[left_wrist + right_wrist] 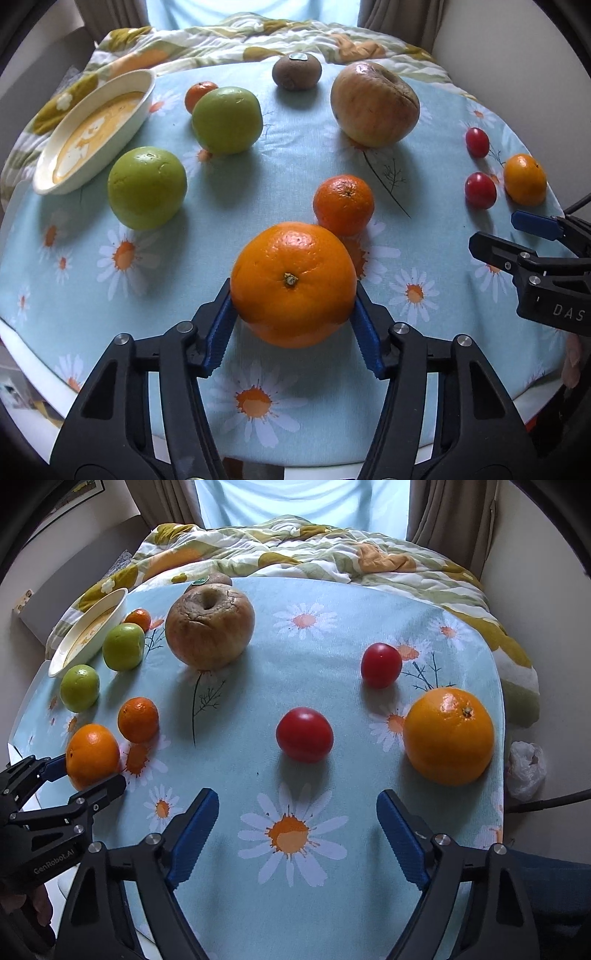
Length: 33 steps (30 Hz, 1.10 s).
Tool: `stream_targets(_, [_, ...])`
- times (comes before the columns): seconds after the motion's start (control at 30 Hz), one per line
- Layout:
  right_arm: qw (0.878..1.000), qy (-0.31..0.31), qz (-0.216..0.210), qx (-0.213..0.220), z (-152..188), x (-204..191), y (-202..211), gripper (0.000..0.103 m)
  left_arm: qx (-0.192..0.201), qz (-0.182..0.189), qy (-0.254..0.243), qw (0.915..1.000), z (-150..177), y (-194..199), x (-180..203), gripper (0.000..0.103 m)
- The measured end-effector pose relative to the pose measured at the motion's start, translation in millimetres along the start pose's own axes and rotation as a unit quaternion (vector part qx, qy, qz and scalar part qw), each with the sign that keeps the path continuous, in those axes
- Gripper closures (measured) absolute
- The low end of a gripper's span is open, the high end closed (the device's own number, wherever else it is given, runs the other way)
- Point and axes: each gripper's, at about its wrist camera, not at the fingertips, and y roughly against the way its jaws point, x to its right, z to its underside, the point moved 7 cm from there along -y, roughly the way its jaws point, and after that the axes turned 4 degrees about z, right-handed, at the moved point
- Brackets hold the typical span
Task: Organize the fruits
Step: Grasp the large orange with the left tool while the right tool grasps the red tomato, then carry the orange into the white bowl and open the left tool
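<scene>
Our left gripper (293, 295) has its blue fingers (218, 332) clamped on the big orange (291, 284) near the desk's (258, 166) front edge. Our right gripper (297, 805) hovers with fingers apart and empty above the cloth, a tomato (304, 734) just ahead.

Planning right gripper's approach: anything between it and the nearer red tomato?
Nothing. In the right wrist view, only bare daisy-print tablecloth lies between the open right gripper and the nearer red tomato.

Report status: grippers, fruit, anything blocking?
Left gripper shut on large orange. Right gripper open, empty. Small mandarin touching behind. Dish unobstructed.
</scene>
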Motion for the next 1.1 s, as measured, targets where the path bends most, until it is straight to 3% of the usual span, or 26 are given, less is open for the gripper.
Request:
stream_targets(0.37, [0.999,0.024,0.028,0.011,-14.8,0.0,-13.6,0.044,0.011,-0.012,0.011,0.9998,0.5,2.9,-7.4,0.039])
stream_targets(0.67, [0.999,0.026,0.03,0.026,-27.6,-3.8,-14.2,0.072,0.012,-0.012,0.018,0.9997,-3.8,5.0,-12.2,0.039])
stream_targets(1.1, [0.997,0.047,0.01,0.057,-48.6,-18.0,20.8,0.073,0.056,-0.014,0.035,0.9977,-27.0,47.1,-23.4,0.04])
